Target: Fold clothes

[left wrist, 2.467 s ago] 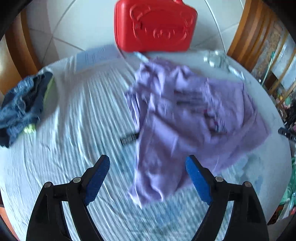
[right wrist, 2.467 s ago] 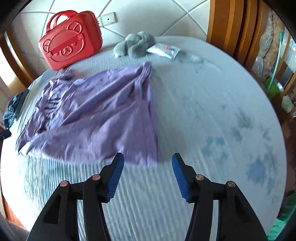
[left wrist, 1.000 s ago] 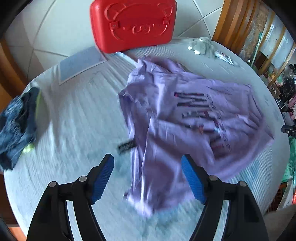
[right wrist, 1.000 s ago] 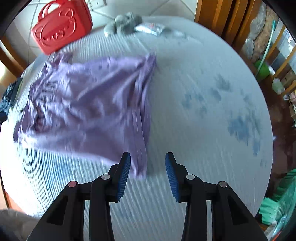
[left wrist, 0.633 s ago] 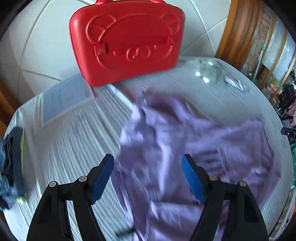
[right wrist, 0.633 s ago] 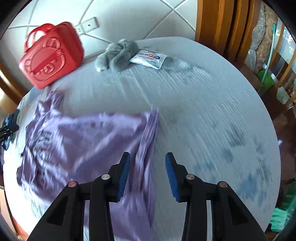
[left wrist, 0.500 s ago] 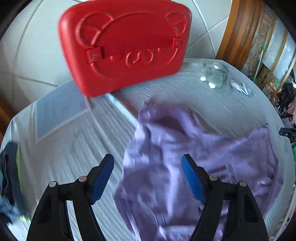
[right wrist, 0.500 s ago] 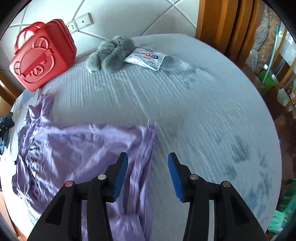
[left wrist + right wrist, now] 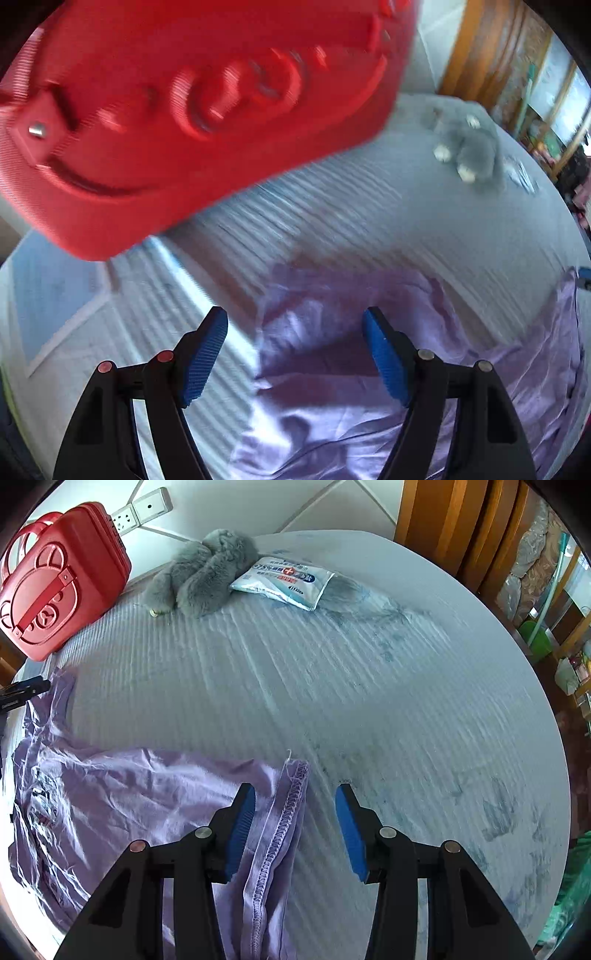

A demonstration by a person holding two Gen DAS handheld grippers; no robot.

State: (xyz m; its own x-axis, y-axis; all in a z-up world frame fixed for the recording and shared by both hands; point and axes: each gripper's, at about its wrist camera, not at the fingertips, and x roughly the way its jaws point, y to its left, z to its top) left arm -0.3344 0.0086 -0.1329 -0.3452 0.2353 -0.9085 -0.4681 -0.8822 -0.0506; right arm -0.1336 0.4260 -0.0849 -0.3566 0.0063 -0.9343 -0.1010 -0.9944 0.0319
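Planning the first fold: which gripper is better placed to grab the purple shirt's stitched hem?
Right. The right gripper is open with the stitched hem of the purple shirt between its jaws; the left gripper faces a rumpled part.

The left gripper (image 9: 294, 350) has two black plastic fingers (image 9: 177, 373) that widen toward the camera into flat, angular arms with elongated cut-out slots. Each fingertip carries a bright blue ribbed pad on its inner face. Small round rivets sit on the arms: two reddish, copper-coloured ones on the left arm and two silvery ones on the right arm.

The right gripper (image 9: 295, 823) is built the same way: black angular fingers (image 9: 221, 834), blue ridged pads, triangular cut-outs. Its left arm shows one silvery and one copper rivet, and its right arm likewise.
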